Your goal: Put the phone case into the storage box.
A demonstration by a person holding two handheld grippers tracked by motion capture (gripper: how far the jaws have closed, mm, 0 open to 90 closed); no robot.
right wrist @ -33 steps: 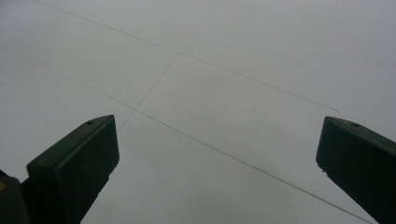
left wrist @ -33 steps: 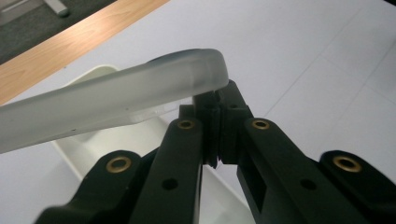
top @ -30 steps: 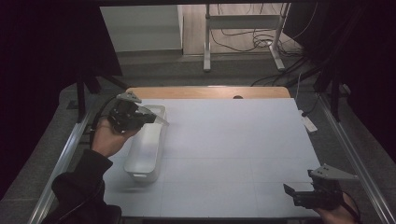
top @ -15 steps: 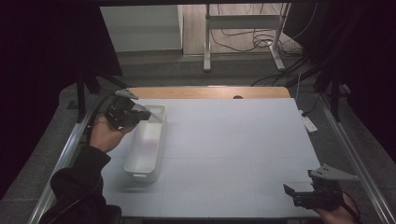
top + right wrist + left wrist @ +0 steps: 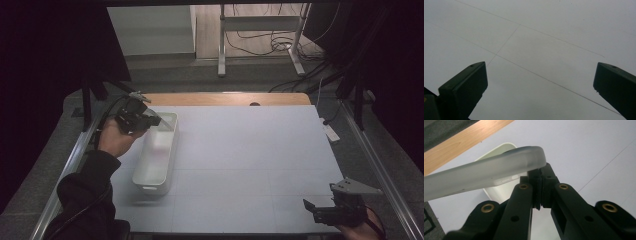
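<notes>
Left hand-held gripper [image 5: 541, 192] pinches a clear frosted plastic phone case [image 5: 484, 178] above the long white plastic tray [image 5: 157, 157], not dropped yet; right hand-held gripper [image 5: 540, 87] waits open.

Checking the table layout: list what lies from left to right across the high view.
Left tool gripping a translucent lid → white tray → bare white table → right tool at the near right corner.

A frosted, translucent plastic lid [image 5: 484, 173] with rounded corners was held tilted, pinched at one edge above the far end of a long white rectangular plastic tub [image 5: 159, 162] that stood open near the desk's left side.
</notes>
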